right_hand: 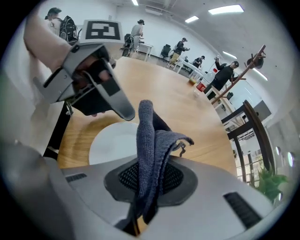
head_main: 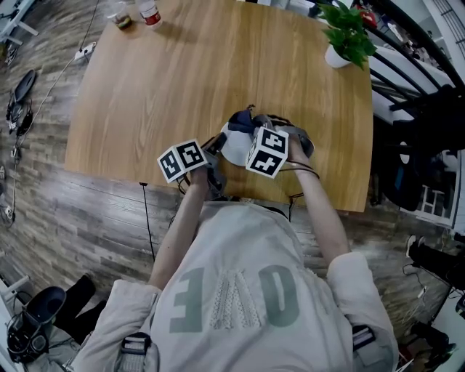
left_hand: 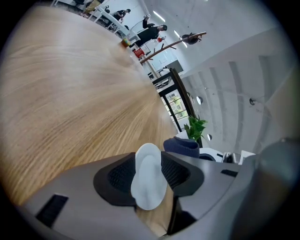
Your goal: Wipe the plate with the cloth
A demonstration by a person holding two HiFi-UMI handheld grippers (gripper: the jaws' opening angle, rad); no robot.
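The white plate [head_main: 234,147] sits near the table's front edge, between my two marker cubes. My left gripper [head_main: 216,147] is at its left rim. In the left gripper view the plate [left_hand: 149,180] stands edge-on between the jaws of the left gripper [left_hand: 149,176], with wood showing beside it and no firm pinch. My right gripper [right_hand: 150,176] is shut on the blue-grey cloth [right_hand: 149,145], which rises in a fold from the jaws. Beyond it the plate [right_hand: 112,143] appears to lie flat on the wood, with the left gripper [right_hand: 105,96] at its far rim. The cloth [head_main: 241,120] is bunched just behind the plate.
A potted plant [head_main: 347,36] stands at the table's [head_main: 182,80] far right corner. A bottle [head_main: 149,13] and a jar [head_main: 122,17] stand at the far left. Dark chairs [head_main: 425,123] crowd the right side. Cables lie on the floor at left.
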